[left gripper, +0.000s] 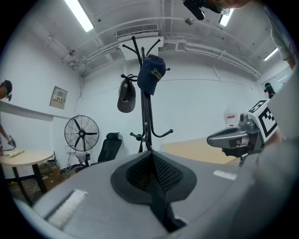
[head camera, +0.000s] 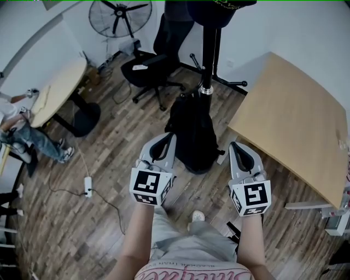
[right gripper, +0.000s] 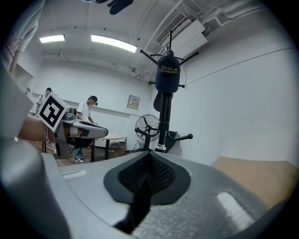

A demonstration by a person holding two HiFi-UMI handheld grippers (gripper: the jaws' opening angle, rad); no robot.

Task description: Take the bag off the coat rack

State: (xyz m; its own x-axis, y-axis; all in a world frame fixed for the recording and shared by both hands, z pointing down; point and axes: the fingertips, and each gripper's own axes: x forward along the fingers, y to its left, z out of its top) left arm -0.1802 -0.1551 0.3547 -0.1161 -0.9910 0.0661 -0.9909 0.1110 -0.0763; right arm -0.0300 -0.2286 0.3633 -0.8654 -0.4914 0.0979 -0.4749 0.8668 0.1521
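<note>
A black bag (head camera: pixel 192 133) hangs low against the black coat rack pole (head camera: pixel 208 52), reaching down to the wooden floor. My left gripper (head camera: pixel 171 136) is shut and empty just left of the bag, close to its side. My right gripper (head camera: pixel 235 145) is shut and empty a little to the bag's right. In the left gripper view the shut left gripper (left gripper: pixel 151 156) points level at the coat rack (left gripper: pixel 146 107), which carries a navy cap (left gripper: pixel 152 73) and a dark cap (left gripper: pixel 126 96). The shut right gripper (right gripper: pixel 148 156) faces the rack (right gripper: pixel 163 119) too. The jaws hide the bag in both gripper views.
A wooden table (head camera: pixel 298 123) stands close on the right. A black office chair (head camera: pixel 147 71) and a floor fan (head camera: pixel 120 16) are beyond the rack. At the left stand a round table (head camera: pixel 60 87) and a person (head camera: pixel 30 139). A power strip (head camera: pixel 87 186) lies on the floor.
</note>
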